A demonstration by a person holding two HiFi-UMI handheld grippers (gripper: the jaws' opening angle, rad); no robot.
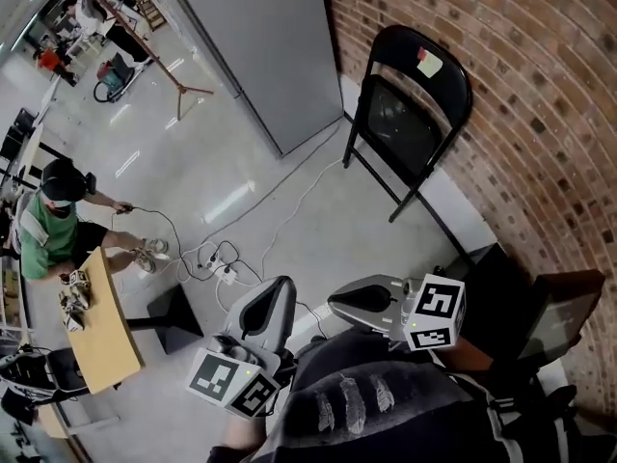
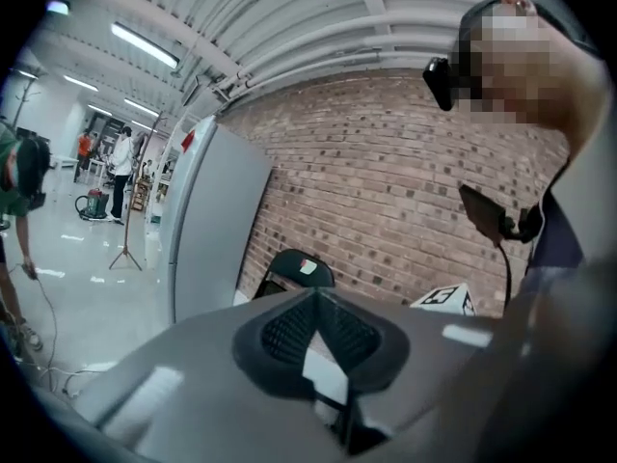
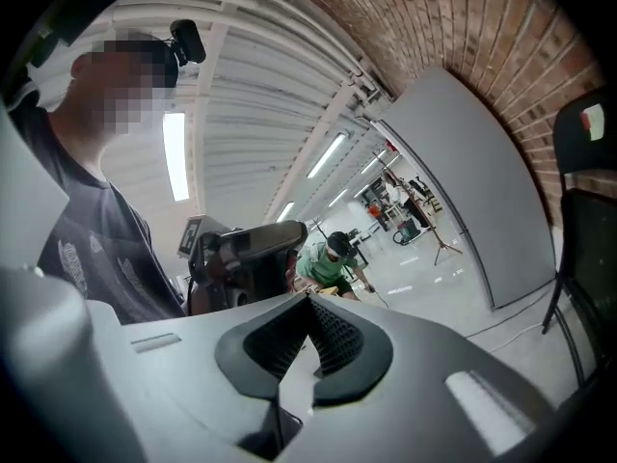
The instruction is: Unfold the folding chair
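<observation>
The black folding chair (image 1: 410, 114) leans folded against the brick wall (image 1: 540, 85), with a pale sticker on its backrest. Both grippers are held low in front of me, well short of the chair. My left gripper (image 1: 280, 287) is shut and holds nothing; in the left gripper view its jaws (image 2: 316, 297) meet, with the chair (image 2: 294, 270) small beyond them. My right gripper (image 1: 334, 303) is shut and empty too, its jaws (image 3: 308, 302) closed. In the right gripper view the chair (image 3: 583, 191) shows at the right edge and the left gripper (image 3: 246, 254) straight ahead.
A tall grey partition (image 1: 260, 46) stands left of the chair. Cables and a power strip (image 1: 217, 263) lie on the floor ahead. A person in green (image 1: 48, 225) sits by a wooden table (image 1: 101, 321) at the left. A dark box (image 1: 549, 307) sits by the wall at the right.
</observation>
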